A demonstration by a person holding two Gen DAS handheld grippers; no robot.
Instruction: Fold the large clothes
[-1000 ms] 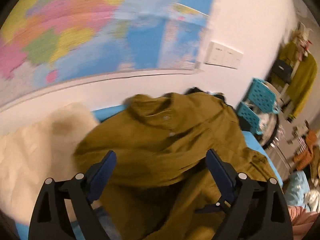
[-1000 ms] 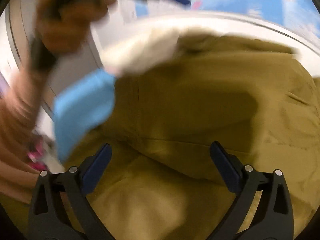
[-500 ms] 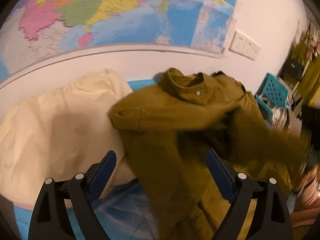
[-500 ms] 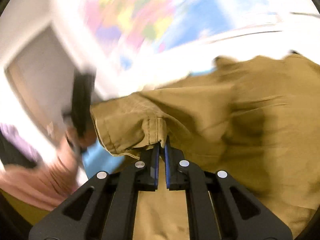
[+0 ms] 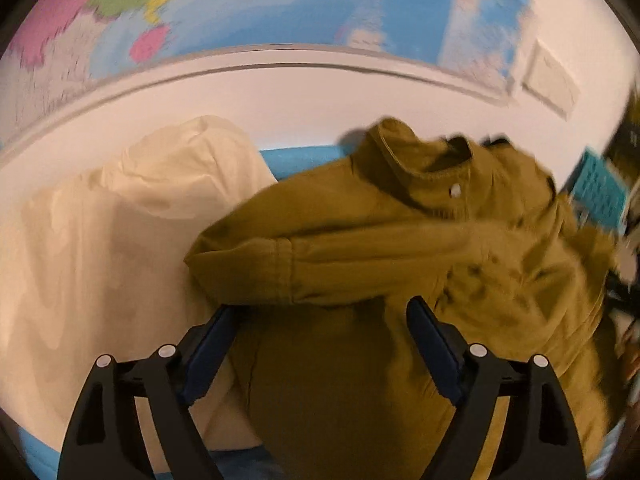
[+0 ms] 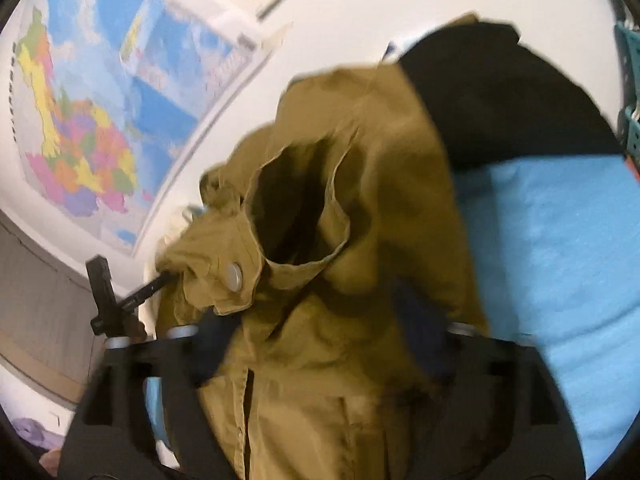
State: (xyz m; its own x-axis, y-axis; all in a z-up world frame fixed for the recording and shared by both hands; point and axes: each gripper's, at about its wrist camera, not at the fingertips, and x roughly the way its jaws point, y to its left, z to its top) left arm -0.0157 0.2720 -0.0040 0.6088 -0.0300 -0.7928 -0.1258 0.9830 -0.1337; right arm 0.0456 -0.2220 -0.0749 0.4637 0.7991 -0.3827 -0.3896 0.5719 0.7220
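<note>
An olive-brown jacket [image 5: 400,248] lies on a blue sheet, collar toward the wall, one sleeve folded across its body. My left gripper [image 5: 320,344] is open just above the jacket's middle, below the folded sleeve, holding nothing. In the right wrist view the jacket [image 6: 360,240] fills the centre, with its sleeve cuff and a white snap button close to the camera. My right gripper [image 6: 320,344] is open, its jaws wide apart with jacket fabric lying over and between them. The left gripper's tip [image 6: 120,300] shows at the left of that view.
A cream pillow [image 5: 120,240] lies left of the jacket. A black garment [image 6: 500,92] sits beyond the jacket on the blue sheet [image 6: 560,260]. A wall map [image 5: 240,8] hangs behind. A teal basket [image 5: 600,192] stands at the right.
My right gripper was shut on the sleeve cuff half a second ago and is now open, the sleeve laid across the jacket. My left gripper moved closer over the jacket, still open.
</note>
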